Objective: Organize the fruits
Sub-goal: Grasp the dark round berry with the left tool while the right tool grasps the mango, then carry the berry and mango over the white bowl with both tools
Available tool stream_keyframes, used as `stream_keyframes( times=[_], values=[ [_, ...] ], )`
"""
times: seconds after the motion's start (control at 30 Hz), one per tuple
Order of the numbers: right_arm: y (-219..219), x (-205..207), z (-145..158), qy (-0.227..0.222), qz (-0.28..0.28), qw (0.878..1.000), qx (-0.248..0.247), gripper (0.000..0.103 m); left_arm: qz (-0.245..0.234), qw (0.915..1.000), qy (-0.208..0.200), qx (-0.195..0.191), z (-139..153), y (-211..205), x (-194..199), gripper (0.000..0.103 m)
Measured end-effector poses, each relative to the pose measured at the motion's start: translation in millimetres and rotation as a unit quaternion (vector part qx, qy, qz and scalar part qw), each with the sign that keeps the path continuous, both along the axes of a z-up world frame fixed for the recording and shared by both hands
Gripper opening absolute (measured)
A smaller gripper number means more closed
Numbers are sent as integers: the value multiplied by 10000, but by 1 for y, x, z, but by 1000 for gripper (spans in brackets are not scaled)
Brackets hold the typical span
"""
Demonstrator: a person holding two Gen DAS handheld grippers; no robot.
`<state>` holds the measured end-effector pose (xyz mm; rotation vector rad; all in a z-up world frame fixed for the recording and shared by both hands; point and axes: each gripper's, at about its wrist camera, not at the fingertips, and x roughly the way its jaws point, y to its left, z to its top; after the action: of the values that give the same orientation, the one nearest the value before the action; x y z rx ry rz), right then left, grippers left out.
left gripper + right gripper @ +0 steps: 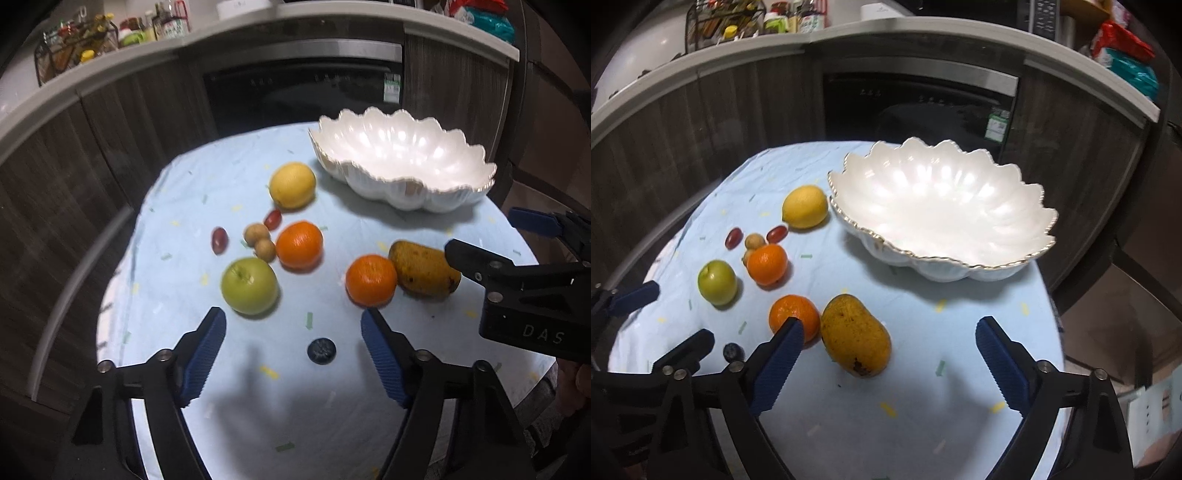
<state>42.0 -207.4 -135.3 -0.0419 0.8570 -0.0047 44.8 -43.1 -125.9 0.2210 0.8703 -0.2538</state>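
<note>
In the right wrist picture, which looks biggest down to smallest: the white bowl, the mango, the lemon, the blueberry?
1. White scalloped bowl
2. Yellow-brown mango, though nearness to the camera enlarges it
3. Yellow lemon
4. Dark blueberry

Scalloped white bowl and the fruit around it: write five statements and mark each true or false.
1. The scalloped white ceramic bowl holds no fruit. True.
2. Two round oranges lie on the pale blue tablecloth. True.
3. The speckled yellow mango sits inside the bowl. False: it lies on the cloth beside an orange.
4. The green apple is gripped by the left gripper. False: its jaws are open, holding nothing.
5. The yellow lemon lies near the bowl. True.
</note>
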Motion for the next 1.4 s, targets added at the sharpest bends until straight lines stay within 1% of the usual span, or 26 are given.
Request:
stream_keyframes(
  times=[0.17, 0.23, 0.3, 0.37, 0.43, 0.77, 0.87, 1.0, 1.03, 1.07, 1.4],
  values=[
    [3, 8, -13, 101, 249, 9996, -34, 88, -137, 9996, 264, -4, -17, -6, 3, 62],
    [4, 11, -18, 128, 346, 9993, -51, 87, -201, 9992, 345, 11, -22, -9, 4, 54],
    [4, 14, -22, 171, 434, 9989, -58, 85, -232, 9988, 423, 50, -28, -12, 4, 48],
    [5, 16, -28, 241, 510, 9984, -42, 82, -232, 9985, 492, 61, -32, -13, 5, 46],
    [5, 17, -33, 298, 568, 9979, -5, 79, -219, 9981, 570, 47, -36, -13, 7, 42],
    [10, 23, -45, 394, 804, 9960, 57, 67, -183, 9964, 827, -30, -51, -9, 13, 31],
    [10, 25, -50, 464, 828, 9954, 92, 64, -195, 9963, 837, -46, -52, -8, 12, 28],
    [9, 28, -55, 513, 855, 9949, 165, 62, -237, 9962, 835, -55, -52, -9, 11, 25],
    [10, 28, -55, 512, 876, 9947, 187, 60, -248, 9962, 836, -60, -52, -9, 11, 23],
    [10, 29, -56, 517, 894, 9944, 208, 57, -263, 9961, 838, -68, -52, -9, 11, 23],
    [8, 28, -55, 509, 924, 9940, 290, 55, -270, 9964, 806, -65, -51, -9, 10, 22]
  ],
)
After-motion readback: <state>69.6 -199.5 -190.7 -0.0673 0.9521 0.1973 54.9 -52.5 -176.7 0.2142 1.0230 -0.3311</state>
